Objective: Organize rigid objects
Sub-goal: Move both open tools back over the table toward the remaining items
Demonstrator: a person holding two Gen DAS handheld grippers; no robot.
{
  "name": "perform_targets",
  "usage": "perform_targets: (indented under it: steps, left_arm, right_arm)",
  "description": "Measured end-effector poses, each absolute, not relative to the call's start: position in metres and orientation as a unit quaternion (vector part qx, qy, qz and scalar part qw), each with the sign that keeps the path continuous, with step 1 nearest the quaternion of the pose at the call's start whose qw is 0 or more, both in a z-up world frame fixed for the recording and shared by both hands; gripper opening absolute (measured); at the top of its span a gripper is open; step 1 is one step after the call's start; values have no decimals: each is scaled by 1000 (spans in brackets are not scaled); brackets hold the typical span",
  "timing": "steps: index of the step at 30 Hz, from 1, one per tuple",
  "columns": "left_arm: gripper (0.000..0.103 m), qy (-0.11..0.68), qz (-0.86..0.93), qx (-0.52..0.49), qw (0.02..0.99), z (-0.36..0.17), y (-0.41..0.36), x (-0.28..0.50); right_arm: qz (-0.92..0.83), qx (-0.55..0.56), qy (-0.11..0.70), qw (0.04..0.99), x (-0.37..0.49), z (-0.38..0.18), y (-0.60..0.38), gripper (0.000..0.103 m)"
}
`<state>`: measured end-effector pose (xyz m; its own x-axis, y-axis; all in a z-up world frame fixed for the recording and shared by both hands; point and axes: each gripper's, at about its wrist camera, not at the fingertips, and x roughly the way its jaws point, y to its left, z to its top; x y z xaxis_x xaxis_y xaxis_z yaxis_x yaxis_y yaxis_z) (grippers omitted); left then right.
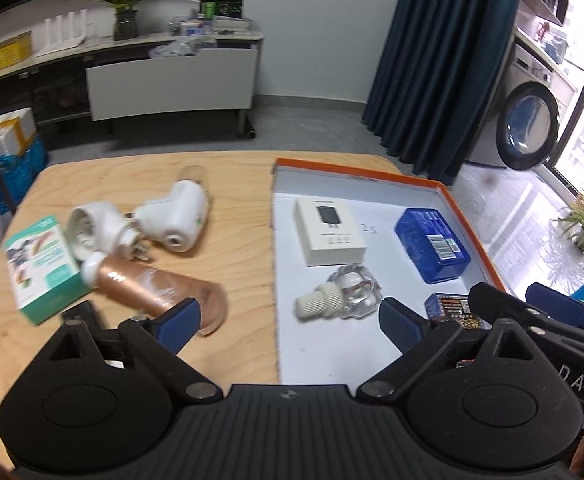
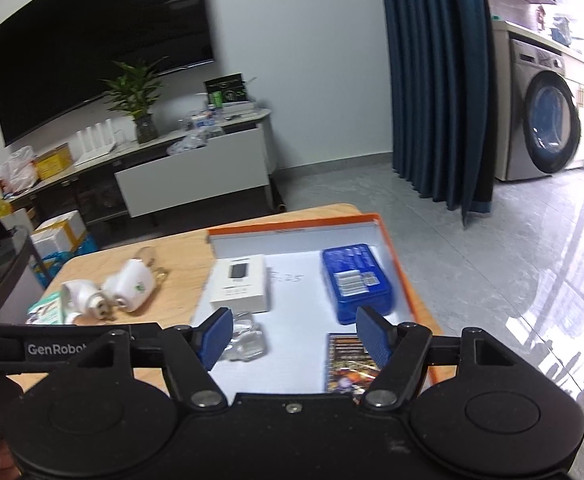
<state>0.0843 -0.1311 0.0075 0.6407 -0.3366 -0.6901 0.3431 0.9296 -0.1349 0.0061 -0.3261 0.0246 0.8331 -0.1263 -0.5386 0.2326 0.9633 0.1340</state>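
An orange-rimmed white tray (image 1: 472, 220) on the wooden table (image 1: 244, 200) holds a white box (image 1: 330, 230), a blue box (image 1: 432, 244), a clear glass bottle (image 1: 344, 294) with a white cap lying on its side, and a patterned box (image 1: 452, 312). My left gripper (image 1: 288, 312) hangs open above the tray's near left edge, the bottle just beyond its pads and untouched. My right gripper (image 2: 292, 324) is open over the tray (image 2: 404, 272), with the bottle (image 2: 248, 340) by its left finger and the patterned box (image 2: 348, 360) under its right finger. Nothing is held.
Left of the tray lie two white plug-in devices (image 1: 176, 216), a rose-gold tube (image 1: 160, 288) and a teal carton (image 1: 42, 264), close together. A dark flat item (image 1: 84, 314) lies near my left finger. Beyond the table are a low cabinet (image 1: 172, 84), a curtain and a washing machine (image 1: 528, 124).
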Motion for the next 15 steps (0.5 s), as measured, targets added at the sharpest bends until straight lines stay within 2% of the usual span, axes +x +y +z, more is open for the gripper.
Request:
perform_targets:
  steps: [15]
  left_arm:
    - [99,372,-140,-15,917,16,-76,61]
  right_arm:
    - [-41,70,278,957,-2,30,-277,85]
